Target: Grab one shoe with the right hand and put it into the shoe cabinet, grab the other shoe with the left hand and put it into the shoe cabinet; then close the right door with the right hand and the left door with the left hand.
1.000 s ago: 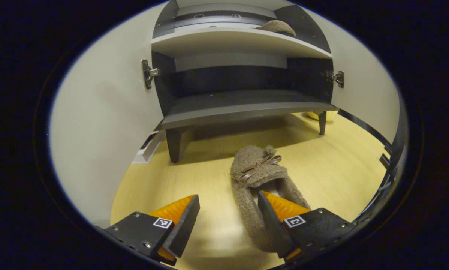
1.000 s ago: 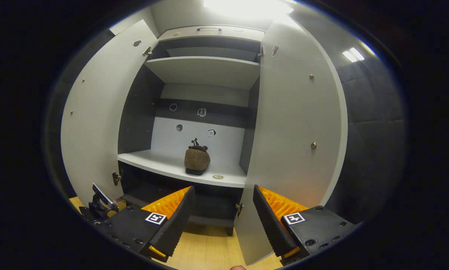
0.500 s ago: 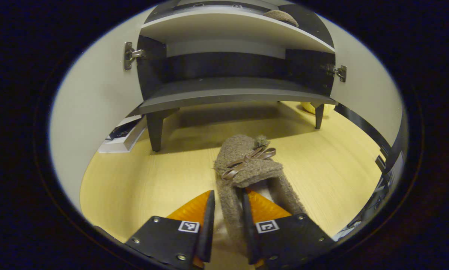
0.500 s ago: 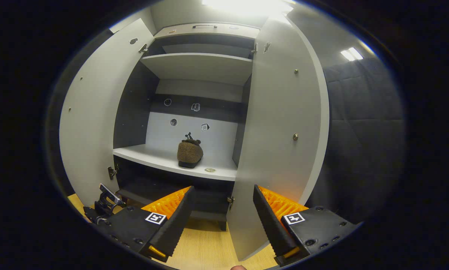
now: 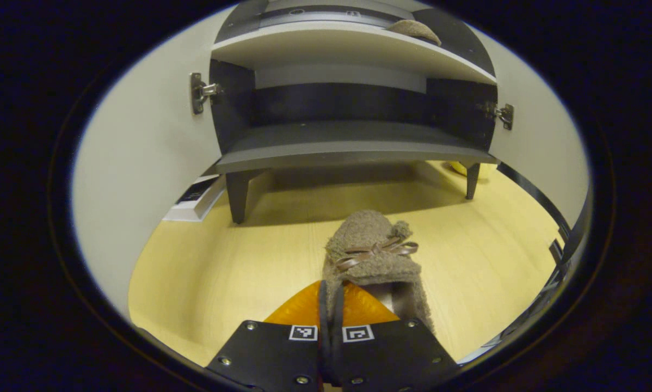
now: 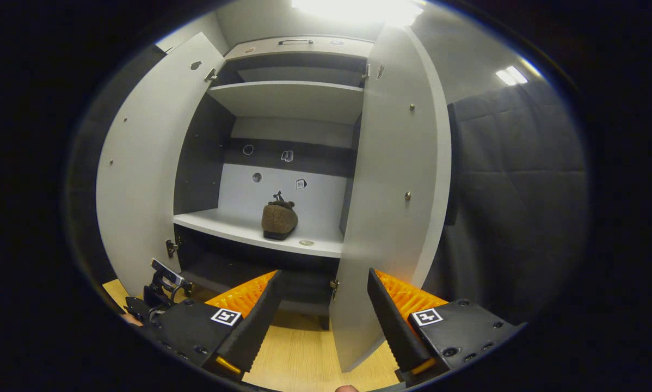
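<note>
The left gripper (image 5: 330,305) fingers pinch the near side wall of the fuzzy brown bow-trimmed slipper (image 5: 374,256) on the pale wooden floor (image 5: 222,261), while the right gripper (image 6: 321,305) fingers gape wide.

A staged booth — padded dark wall (image 6: 516,179), shoe cabinet (image 6: 288,103), wood-look floor (image 5: 239,256).

I'm seeing the left gripper (image 5: 330,305) covering the heel end of the floor shoe (image 5: 374,253) at bottom centre of the left gripper view. The shelf shoe (image 5: 414,30) at the top is peeking over the shelf edge, rest hidden. In the right gripper view, the stickers (image 6: 287,156) on the cabinet's back panel are reading too small to make out.
</note>
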A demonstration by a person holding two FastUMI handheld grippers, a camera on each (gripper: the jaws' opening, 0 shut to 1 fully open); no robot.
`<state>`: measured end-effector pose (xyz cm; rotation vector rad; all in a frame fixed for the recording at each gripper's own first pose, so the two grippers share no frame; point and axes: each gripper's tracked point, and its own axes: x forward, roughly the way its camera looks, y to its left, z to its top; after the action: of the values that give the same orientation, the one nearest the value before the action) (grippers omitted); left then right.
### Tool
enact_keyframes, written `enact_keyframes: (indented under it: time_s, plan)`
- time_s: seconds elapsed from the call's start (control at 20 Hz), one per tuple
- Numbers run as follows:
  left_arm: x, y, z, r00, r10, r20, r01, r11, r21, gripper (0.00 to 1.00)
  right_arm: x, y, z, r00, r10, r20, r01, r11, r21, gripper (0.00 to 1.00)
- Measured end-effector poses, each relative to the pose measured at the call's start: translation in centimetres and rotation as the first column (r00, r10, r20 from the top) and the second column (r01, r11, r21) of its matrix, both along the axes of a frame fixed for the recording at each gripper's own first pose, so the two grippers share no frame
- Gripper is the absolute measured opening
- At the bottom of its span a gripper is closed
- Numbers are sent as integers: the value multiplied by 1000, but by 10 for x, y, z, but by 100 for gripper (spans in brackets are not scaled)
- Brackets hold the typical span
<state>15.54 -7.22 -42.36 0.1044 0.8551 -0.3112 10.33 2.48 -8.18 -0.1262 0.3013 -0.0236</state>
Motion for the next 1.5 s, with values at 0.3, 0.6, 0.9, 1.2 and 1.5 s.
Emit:
enact_keyframes:
  time_s: [0.3,0.6,0.9,1.2,1.5]
  plan:
    - [5,15,50,993,80,84,-77,996,-42,2,-10,7,7,998,56,10,-56,998,37,97]
    - [9,27,123,971,145,192,-132,988,-77,2,-27,7,14,994,102,29,-104,992,68,98]
    - [14,30,205,942,168,289,-136,983,-126,2,-46,-13,12,995,91,25,-93,992,90,98]
    - [48,6,253,915,180,362,-125,978,-168,2,-57,-50,11,1000,17,17,-18,996,84,98]
    - [96,3,291,883,200,426,-121,971,-205,1,-62,-80,11,996,-83,14,82,993,86,96]
